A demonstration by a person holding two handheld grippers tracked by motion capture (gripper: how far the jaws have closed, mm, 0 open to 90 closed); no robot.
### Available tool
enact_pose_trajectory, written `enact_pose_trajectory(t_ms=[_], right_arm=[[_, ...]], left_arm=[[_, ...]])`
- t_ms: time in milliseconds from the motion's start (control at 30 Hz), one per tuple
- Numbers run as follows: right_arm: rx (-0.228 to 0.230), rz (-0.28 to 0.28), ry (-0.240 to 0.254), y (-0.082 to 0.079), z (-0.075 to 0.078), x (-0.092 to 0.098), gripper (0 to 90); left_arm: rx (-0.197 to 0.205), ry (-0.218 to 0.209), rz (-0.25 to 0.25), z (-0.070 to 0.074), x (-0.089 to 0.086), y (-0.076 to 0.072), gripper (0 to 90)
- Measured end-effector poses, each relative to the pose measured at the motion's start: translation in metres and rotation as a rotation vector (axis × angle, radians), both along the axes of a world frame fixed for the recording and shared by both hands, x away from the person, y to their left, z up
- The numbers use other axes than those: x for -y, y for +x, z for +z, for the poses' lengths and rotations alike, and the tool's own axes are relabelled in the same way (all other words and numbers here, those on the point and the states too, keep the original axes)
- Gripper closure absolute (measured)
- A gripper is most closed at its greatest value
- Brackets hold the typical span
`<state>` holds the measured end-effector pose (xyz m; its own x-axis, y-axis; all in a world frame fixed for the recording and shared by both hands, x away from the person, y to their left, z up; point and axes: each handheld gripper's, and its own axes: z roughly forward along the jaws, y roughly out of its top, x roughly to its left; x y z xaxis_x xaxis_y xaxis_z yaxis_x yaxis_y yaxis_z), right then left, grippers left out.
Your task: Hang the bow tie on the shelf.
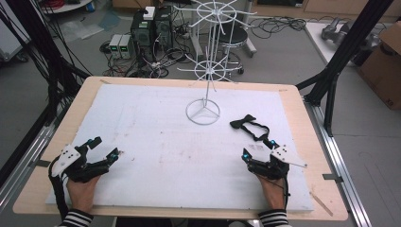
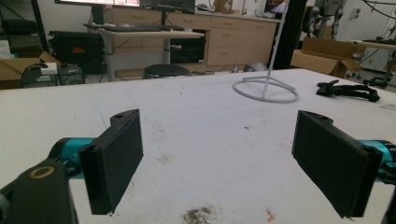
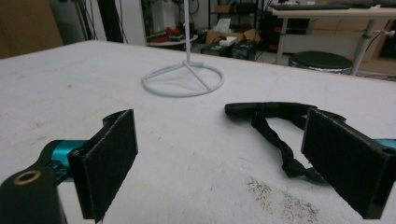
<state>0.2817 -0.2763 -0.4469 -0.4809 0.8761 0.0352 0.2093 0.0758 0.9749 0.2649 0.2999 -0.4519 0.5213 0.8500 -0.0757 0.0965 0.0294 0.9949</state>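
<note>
On the white surface (image 1: pixel 156 142) the black strap (image 1: pixel 250 126) looks limp; I'd pinch its middle. Both hand-held grippers (image 1: pixel 101 147) (image 1: pixel 257 149) gape wide, empty.

Black strap (image 1: pixel 251 126) beside white wire stand (image 1: pixel 208 61)

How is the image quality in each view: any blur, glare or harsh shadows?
High view: even lighting, soft detail, only faint shadows under the white wire stand. Left gripper view: near pads slightly soft, black strap small but legible. Right gripper view: the strap is clear, background washed out; no glare anywhere.
</note>
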Motion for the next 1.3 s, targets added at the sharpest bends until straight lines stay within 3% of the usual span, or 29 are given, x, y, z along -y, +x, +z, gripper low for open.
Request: enact_pose_trajectory(t_ms=[200, 467, 600, 633, 833, 1100, 1300], right_arm=[[-0.003, 0.026, -0.029, 0.004, 0.015, 0.004, 9.8], [-0.093, 0.096, -0.084, 0.026, 0.05, 0.01, 9.8], [-0.142, 0.118, -0.101, 0.036, 0.055, 0.011, 9.8], [-0.183, 0.135, -0.119, 0.042, 0.058, 0.01, 9.8], [-0.245, 0.156, -0.233, 0.061, 0.066, 0.005, 9.8], [-0.318, 0.159, -0.244, 0.085, 0.078, 0.007, 9.9], [-0.365, 0.164, -0.259, 0.098, 0.077, 0.006, 13.6]], left_arm=[[-0.001, -0.002, 0.0, 0.0, 0.0, 0.0, 16.7], [-0.002, -0.002, -0.001, 0.0, -0.001, 0.0, 16.7], [0.003, -0.004, 0.0, 0.0, 0.0, 0.0, 16.7], [0.001, -0.003, -0.001, 0.0, -0.001, 0.0, 16.7], [0.003, -0.01, -0.001, 0.0, -0.001, 0.0, 16.7], [0.004, -0.012, 0.0, 0.0, -0.001, 0.0, 16.7], [-0.001, -0.02, -0.002, 0.0, -0.002, 0.0, 16.7]])
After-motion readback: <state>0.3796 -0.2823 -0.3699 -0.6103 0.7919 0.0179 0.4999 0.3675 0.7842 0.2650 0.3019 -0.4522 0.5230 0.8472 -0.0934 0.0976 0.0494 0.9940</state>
